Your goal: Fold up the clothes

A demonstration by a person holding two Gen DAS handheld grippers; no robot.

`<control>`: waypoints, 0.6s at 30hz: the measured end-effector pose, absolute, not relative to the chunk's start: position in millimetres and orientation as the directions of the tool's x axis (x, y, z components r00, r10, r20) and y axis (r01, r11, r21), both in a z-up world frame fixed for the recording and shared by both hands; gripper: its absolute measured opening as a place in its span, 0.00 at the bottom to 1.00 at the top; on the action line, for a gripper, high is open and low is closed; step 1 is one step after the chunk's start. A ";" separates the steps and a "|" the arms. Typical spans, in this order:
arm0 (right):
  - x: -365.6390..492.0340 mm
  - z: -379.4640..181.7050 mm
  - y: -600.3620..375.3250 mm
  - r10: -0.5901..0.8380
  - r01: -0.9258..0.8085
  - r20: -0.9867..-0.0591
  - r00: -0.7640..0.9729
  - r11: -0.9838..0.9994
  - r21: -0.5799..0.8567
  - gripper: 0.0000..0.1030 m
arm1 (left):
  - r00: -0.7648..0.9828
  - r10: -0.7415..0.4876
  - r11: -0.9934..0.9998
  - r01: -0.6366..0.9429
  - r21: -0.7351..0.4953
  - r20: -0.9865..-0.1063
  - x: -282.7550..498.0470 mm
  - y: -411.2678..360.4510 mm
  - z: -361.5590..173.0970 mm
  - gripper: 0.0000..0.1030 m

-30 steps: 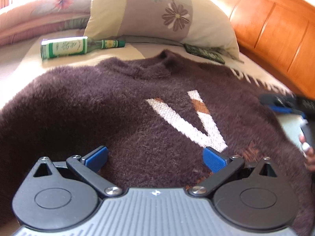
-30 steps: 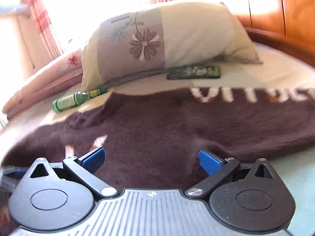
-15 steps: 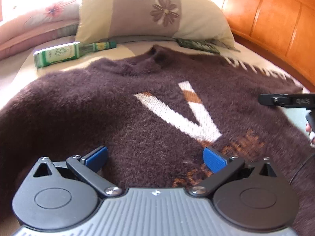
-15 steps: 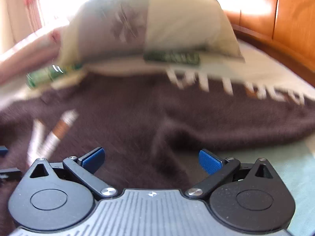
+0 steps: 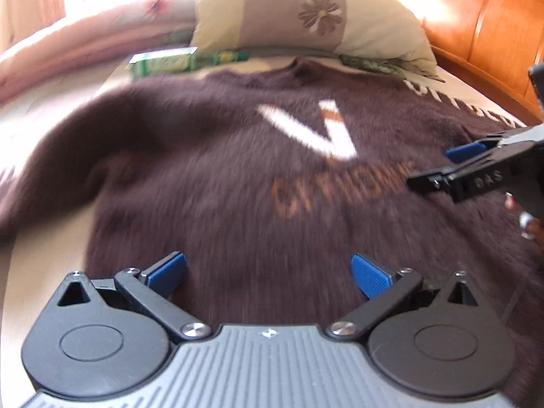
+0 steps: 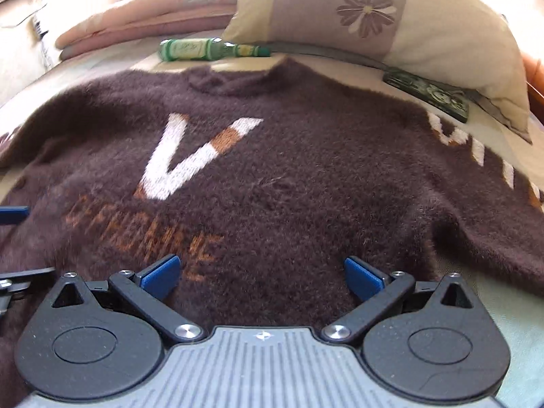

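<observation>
Both sleeves of the brown sweater run out of sight at the frame edges, and its orange lettering under the white V is too blurred to read. It lies flat, front up, on the bed, collar toward the floral pillow. Left gripper and right gripper hover over its hem, jaws spread wide, holding nothing.

Sweater front carried a big white "V" w/ a brown band on one stroke. Under it ran a row of brown letters, too blurred to read in either view. White block letters ran along the sleeve nr the bed's headboard side, not legible. Right gripper body showed "0AS". Green bottle label unreadable.
</observation>
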State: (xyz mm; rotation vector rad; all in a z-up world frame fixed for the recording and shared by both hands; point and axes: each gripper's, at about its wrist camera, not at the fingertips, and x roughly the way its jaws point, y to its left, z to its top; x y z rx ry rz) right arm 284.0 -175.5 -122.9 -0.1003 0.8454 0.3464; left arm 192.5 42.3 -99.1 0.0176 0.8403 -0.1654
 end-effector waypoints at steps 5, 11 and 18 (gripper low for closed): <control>285.4 -124.5 -175.6 0.263 -0.371 -0.761 0.593 0.928 0.031 1.00 | 0.639 -0.086 0.987 0.161 0.024 -0.764 147.2 39.0 -97.4 0.99; 285.5 -124.7 -176.6 0.266 -0.374 -0.757 0.597 0.927 0.030 1.00 | 0.624 -0.103 0.989 0.147 -0.013 -0.775 150.2 39.9 -76.4 0.99; 281.0 -124.9 -177.9 0.275 -0.395 -0.750 0.601 0.919 0.020 1.00 | 0.676 -0.137 0.990 0.123 -0.074 -0.724 232.1 42.3 -55.8 0.99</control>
